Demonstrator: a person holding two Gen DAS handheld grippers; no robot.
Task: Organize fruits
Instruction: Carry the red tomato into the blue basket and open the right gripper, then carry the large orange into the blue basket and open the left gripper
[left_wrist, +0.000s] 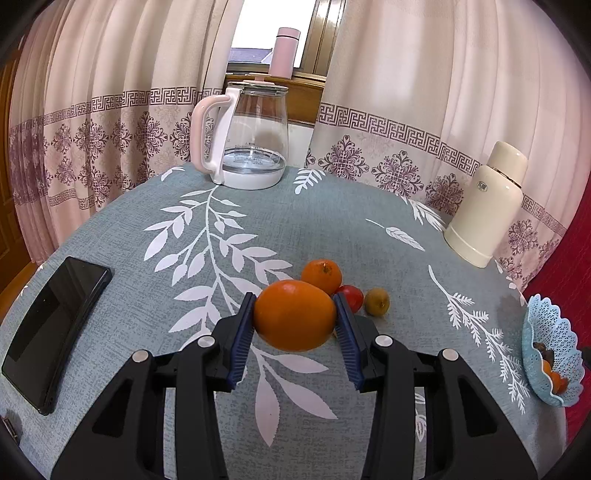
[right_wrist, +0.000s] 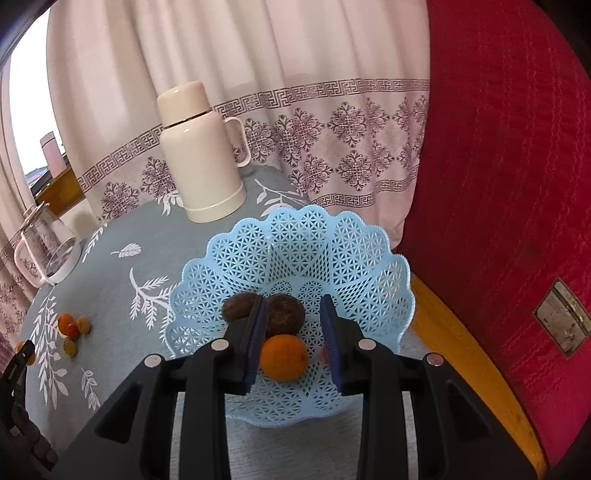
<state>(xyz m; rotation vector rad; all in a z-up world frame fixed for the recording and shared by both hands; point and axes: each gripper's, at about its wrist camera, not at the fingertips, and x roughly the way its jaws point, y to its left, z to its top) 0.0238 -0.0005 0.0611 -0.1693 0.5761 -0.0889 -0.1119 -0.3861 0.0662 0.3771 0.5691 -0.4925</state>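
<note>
My left gripper is shut on a large orange, held just above the blue-grey leaf-print tablecloth. Right behind it on the cloth lie a smaller orange, a red fruit and a yellow-green fruit. The light blue lattice fruit basket stands at the table's right edge. My right gripper hangs over that basket, open; an orange lies in the basket beside the left pad, clear of the right one. Two brown fruits lie further in.
A glass kettle with a pink handle stands at the table's far edge, a cream thermos at the back right, a black phone at the left. Curtains hang behind. A red padded seat presses close to the basket's right.
</note>
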